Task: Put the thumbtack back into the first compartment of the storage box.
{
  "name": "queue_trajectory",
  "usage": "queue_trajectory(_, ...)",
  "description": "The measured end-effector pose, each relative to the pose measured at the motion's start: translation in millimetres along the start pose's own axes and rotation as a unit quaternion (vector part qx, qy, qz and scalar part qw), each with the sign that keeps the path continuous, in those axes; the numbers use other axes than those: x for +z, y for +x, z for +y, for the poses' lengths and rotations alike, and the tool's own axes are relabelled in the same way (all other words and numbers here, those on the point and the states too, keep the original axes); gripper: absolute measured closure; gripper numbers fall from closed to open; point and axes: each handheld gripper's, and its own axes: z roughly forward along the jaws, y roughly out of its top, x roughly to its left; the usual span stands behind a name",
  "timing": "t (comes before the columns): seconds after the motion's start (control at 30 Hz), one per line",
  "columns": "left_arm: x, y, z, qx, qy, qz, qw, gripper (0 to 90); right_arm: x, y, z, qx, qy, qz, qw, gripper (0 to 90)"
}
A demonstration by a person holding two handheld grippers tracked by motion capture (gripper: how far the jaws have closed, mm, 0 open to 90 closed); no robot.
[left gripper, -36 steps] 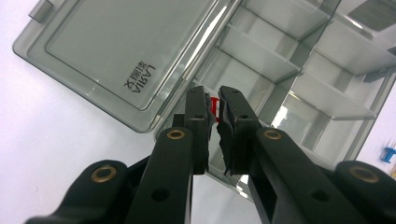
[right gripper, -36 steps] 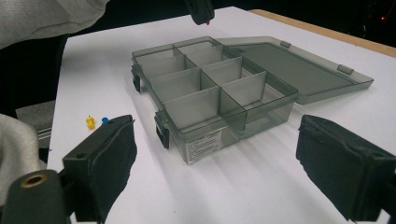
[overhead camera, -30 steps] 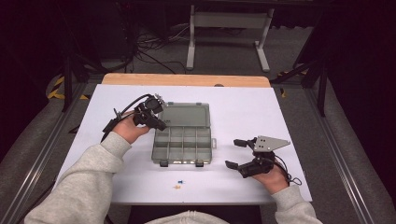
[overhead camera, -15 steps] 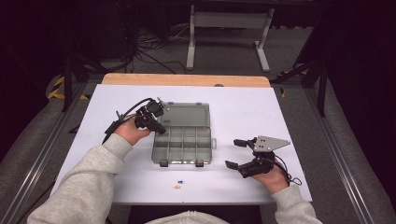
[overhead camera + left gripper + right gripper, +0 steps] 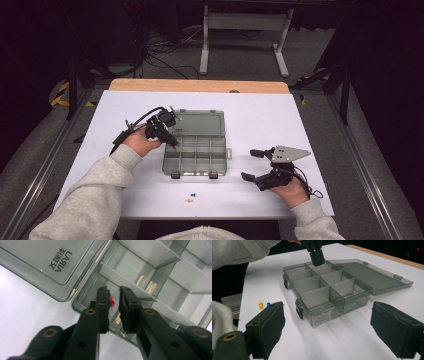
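Over the open grey plastic compartment box, the left gripper pinches a red pushpin, seen from its own camera; the right gripper rests beside the box, jaws spread wide.

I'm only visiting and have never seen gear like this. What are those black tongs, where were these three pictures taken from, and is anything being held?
A person holds a black two-jaw hand gripper in each hand. One picture looks down from above the white table; each of the others comes from a camera riding on one gripper. The left gripper pinches a small red pushpin over a corner compartment of the open grey clear plastic compartment box. The right gripper rests open and empty. A blue pushpin and a yellow pushpin lie in front of the box.
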Motion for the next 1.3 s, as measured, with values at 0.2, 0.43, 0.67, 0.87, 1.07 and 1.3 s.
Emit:
queue_trajectory(0.2, -9.7, -0.8, -2.7, 0.005, -0.028, -0.018, 0.9994, 60.6, -0.2, 0.2, 0.1, 0.002, -0.001, 0.001, 1.0000, 12.4)
queue_trajectory(0.43, -21.7, -12.3, -4.8, 0.021, -0.054, -0.020, 0.9981, 37.9, -0.5, -0.2, 0.0, 0.001, -0.001, 0.001, 1.0000, 12.5)
queue_trajectory(0.67, -31.9, -29.0, -7.5, 0.048, -0.066, -0.019, 0.9965, 25.2, -2.7, -0.2, 0.8, -0.001, -0.006, -0.003, 1.0000, 12.5)
queue_trajectory(0.87, -37.6, -48.1, -8.5, 0.073, -0.071, -0.018, 0.9946, 24.1, -2.0, -0.5, 0.3, -0.001, -0.004, -0.003, 1.0000, 12.5)
queue_trajectory(1.07, -43.7, -72.0, -10.6, 0.104, -0.078, -0.017, 0.9914, 22.6, -2.4, -0.2, 0.8, -0.001, -0.006, -0.002, 1.0000, 12.5)
queue_trajectory(1.3, -41.8, -89.2, -11.2, 0.126, -0.075, -0.027, 0.9889, 21.5, -1.6, 0.2, 1.3, -0.001, -0.007, -0.001, 1.0000, 12.4)
